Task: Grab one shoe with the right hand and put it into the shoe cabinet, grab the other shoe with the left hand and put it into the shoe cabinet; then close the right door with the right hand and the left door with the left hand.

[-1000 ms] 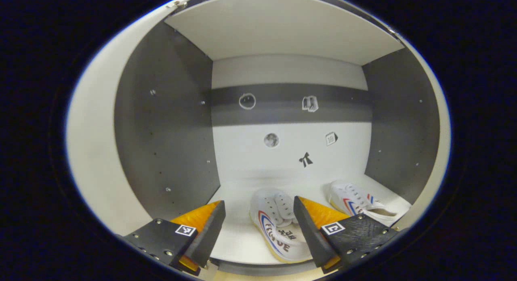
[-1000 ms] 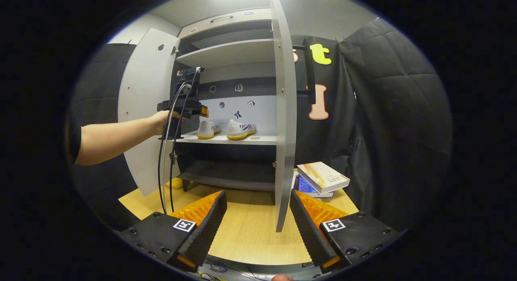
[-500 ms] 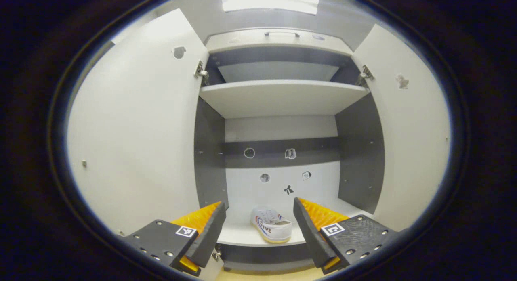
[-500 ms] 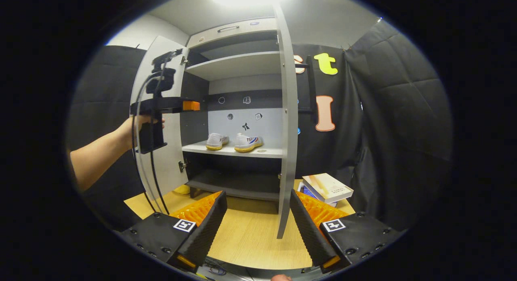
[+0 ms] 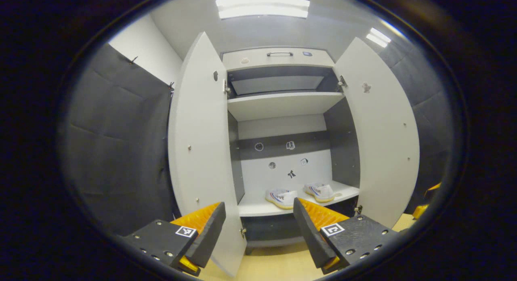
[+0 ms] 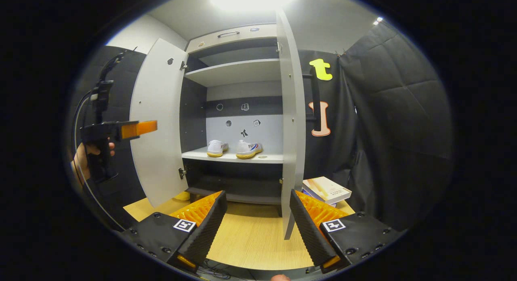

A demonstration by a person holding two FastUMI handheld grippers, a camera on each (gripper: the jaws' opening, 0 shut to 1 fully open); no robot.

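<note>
Both shoes (image 5: 281, 196) (image 5: 319, 191) on cabinet's middle shelf (image 5: 258, 208), centre of left gripper view; side lettering too small for me to read. Left door (image 5: 202, 152), right door (image 5: 379, 135) wide open. Left gripper (image 5: 258, 232) fingers apart, empty. Right gripper (image 6: 258, 228) fingers apart, empty, low centre. Books (image 6: 326, 189) partly hidden behind right door edge.

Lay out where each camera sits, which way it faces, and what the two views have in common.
Left gripper view: rides the left gripper, facing straight into the open shoe cabinet; its own two fingers show at the bottom, spread apart.
Right gripper view: rides the right gripper, facing the cabinet from off to one side, with the right door seen nearly edge-on; its own fingers show at the bottom, and the hand holding the left gripper at far left.
Shared: both shoes on the middle shelf, both doors open.
</note>
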